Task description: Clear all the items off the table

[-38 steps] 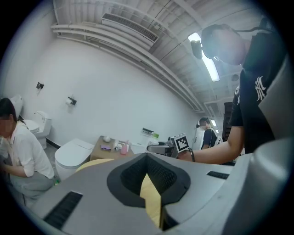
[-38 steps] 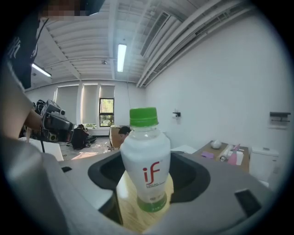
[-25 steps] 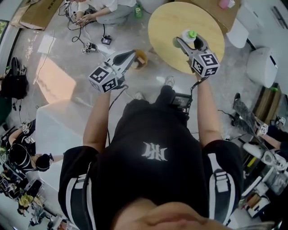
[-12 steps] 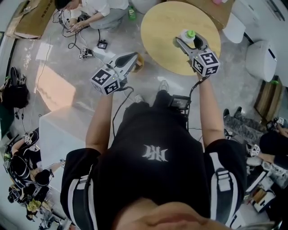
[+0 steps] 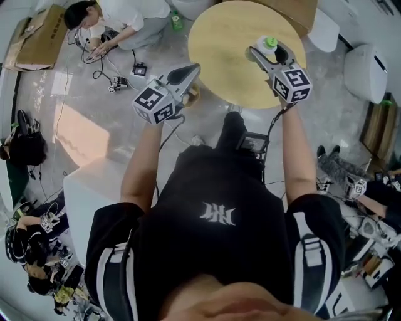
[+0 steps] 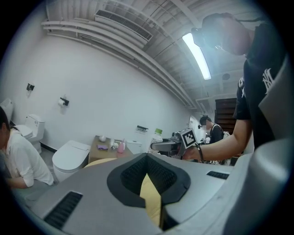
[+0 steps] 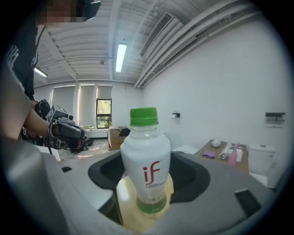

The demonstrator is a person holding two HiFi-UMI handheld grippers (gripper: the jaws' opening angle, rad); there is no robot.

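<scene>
Right gripper [image 5: 269, 52]: jaws are seen clamped on the bottle [image 7: 146, 160], one pad on each side of its body. The bottle is held upright; a green cap, a white body and a green band at the base are noted. It is placed over the right part of the round wooden table [image 5: 225, 69]. Whether its base touches the top cannot be told.

Left gripper [image 5: 190, 70]: jaws are seen together, with nothing between them; only a sliver of table top is visible through the slit below the pads. The tip is located at the table's left edge, well apart from the bottle, and is pointed roughly level.

No other item is seen on the visible part of the table top.

Surroundings: a person [image 5: 116, 15] is seated on the floor beyond the left gripper, with cables spread nearby. A toilet [image 6: 69, 158] and a low cabinet [image 6: 103, 151] carrying small items are recorded against the white wall.
</scene>
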